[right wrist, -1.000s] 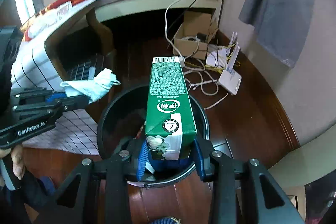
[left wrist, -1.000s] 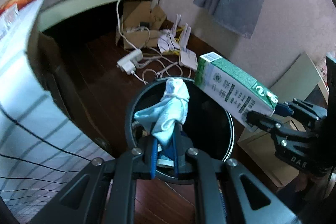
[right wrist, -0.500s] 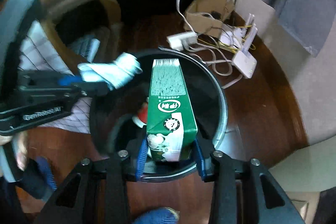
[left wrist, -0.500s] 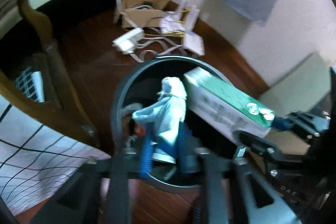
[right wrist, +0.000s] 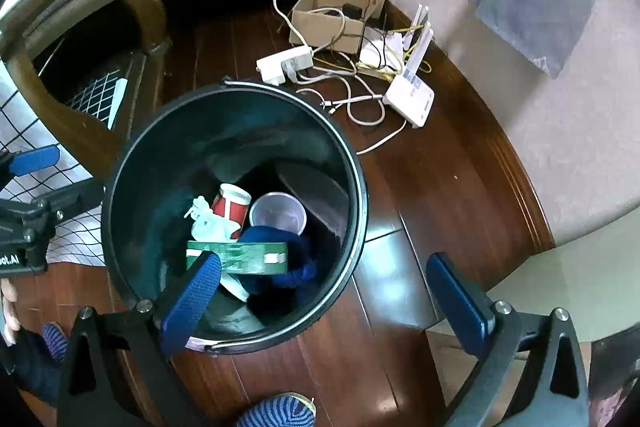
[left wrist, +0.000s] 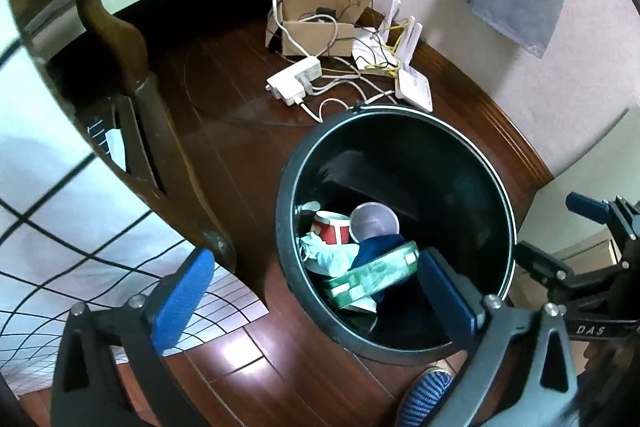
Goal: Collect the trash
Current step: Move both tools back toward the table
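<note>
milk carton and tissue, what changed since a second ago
Both were let go and dropped into the bin: the green milk carton left the right gripper, the crumpled tissue left the left gripper. Both grippers' jaws are opening, with nothing between them. The bin, the paper cups and the floor clutter stayed put.

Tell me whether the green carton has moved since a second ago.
Yes. The green carton left the right gripper and dropped down into the black bin.
</note>
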